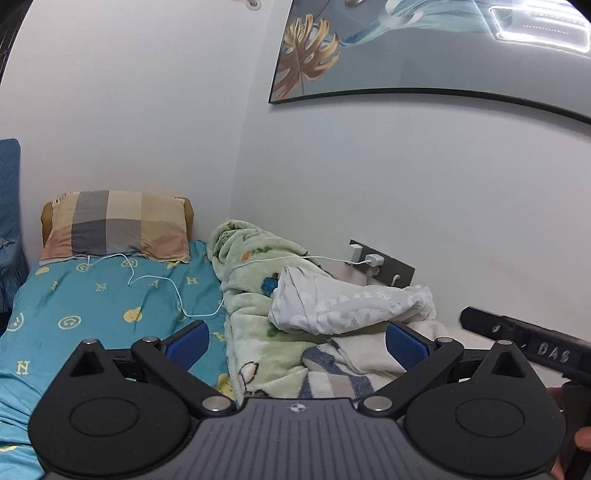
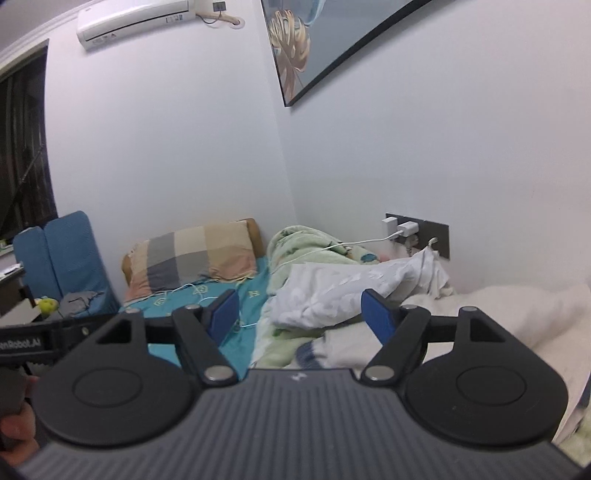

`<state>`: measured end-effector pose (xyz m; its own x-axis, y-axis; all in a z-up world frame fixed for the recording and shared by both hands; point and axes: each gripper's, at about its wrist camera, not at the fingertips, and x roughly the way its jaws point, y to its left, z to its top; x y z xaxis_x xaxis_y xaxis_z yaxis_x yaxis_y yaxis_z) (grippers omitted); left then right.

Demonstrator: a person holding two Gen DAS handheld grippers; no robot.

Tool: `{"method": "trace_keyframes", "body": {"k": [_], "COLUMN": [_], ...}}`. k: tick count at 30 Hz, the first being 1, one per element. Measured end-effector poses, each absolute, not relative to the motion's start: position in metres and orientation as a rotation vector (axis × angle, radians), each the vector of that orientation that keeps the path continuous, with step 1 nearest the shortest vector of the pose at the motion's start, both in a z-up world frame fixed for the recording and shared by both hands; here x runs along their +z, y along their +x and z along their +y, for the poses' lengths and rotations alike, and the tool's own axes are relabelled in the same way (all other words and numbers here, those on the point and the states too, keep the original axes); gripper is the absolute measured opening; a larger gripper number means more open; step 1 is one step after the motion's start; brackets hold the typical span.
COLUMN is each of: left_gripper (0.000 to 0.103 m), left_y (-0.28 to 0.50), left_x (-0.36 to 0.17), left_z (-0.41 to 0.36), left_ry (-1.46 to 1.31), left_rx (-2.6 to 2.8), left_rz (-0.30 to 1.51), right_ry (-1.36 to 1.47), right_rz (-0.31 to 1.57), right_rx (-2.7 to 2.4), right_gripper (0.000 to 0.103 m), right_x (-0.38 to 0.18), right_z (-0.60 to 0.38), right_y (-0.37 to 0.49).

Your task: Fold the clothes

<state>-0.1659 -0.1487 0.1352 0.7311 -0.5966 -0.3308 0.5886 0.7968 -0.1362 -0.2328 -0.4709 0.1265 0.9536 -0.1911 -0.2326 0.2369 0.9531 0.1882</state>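
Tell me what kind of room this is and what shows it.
Most likely a bedroom in a home. A bed with a teal patterned sheet and a checked pillow stands in the corner, a green fleece blanket is heaped along the wall, and an air conditioner hangs high on the wall.

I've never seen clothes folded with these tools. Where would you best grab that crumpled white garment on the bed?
Probably at the near left edge of the white garment, coming in from the front. It lies bunched on the green blanket, and that edge lifts clear there. Both hand-held grippers, left and right, stand open and empty.
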Motion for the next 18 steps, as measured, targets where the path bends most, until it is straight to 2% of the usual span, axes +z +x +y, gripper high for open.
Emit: {"method": "trace_keyframes", "body": {"k": [8,18], "left_gripper": [0.103,0.103], "left_y": [-0.183,-0.186], "left_x": [0.134,0.128], "left_z": [-0.139,-0.135], "left_ry": [0.009,0.033], "left_rx": [-0.607,-0.572], "left_rz": [0.357,0.364], "right_ry": [0.128,0.127], "right_rz": [0.289,0.281], "right_rx": [-0.191,-0.204], "right_gripper": [0.075,0.075], "right_x": [0.111,0.112], "right_z": [-0.438,-0.429], "right_y": [-0.227,-0.234]}}
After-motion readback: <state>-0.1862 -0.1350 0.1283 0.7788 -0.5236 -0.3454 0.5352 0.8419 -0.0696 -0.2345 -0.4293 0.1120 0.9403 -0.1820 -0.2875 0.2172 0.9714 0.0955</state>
